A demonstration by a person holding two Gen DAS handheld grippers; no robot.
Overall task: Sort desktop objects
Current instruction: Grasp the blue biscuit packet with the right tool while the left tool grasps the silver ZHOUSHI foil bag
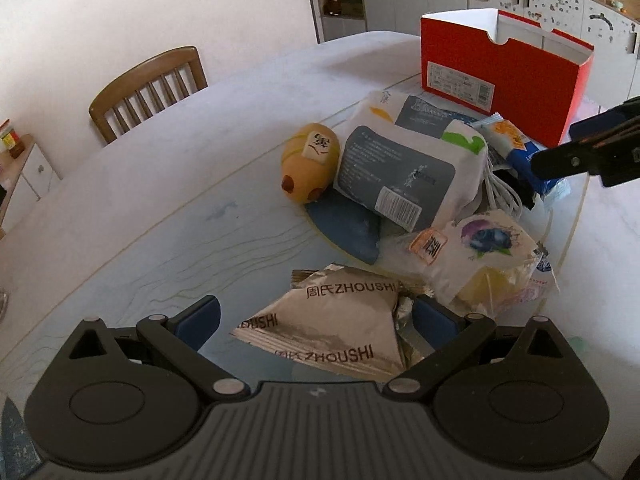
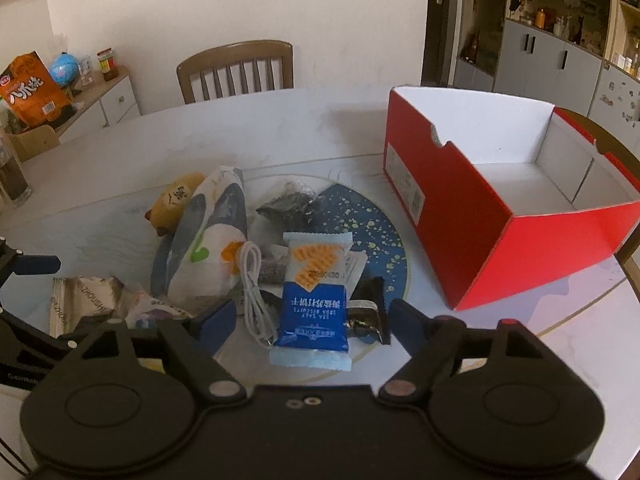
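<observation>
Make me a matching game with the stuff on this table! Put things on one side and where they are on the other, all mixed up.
Things:
1. silver ZHOUSHI packet
2. blue biscuit packet
3. red box
4. yellow plush toy

Where or how:
A. open on top, nothing visible inside
B. between the fingers of the left claw
C. at the pile's far left edge, beside the white pouch
D. between the fingers of the right claw, next to the white cable

Pairs: 1-B, 2-D, 3-A, 4-C
</observation>
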